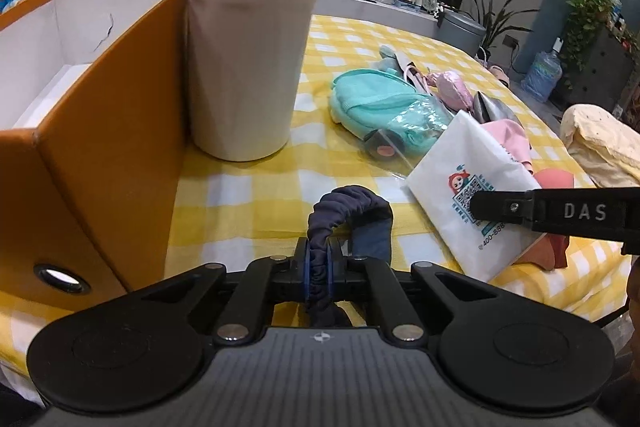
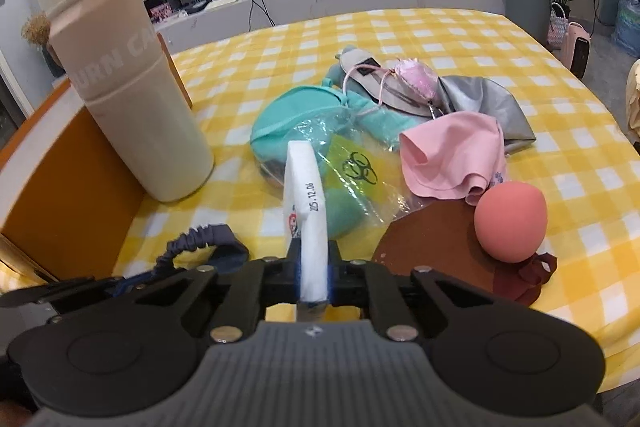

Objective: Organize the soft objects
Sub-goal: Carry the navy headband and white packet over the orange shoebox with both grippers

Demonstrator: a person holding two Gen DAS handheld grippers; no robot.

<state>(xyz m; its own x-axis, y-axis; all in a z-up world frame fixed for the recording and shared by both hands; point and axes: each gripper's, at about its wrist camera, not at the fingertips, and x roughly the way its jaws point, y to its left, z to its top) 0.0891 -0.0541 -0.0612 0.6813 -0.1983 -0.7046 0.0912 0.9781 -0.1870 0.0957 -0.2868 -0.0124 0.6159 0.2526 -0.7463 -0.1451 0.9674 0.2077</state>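
Observation:
My left gripper is shut on a navy elastic headband and holds it low over the yellow checked tablecloth. The headband also shows in the right wrist view. My right gripper is shut on a white tissue pack, held edge-on; the pack shows flat in the left wrist view. An orange storage box stands at the left. A pile of soft things lies ahead: a teal pouch, a pink cloth, a silver cap and a pink sponge egg.
A tall beige bottle stands beside the box's corner, also in the left wrist view. A clear plastic bag with a yellow label and a brown cloth lie near the pile. The table's front edge is close.

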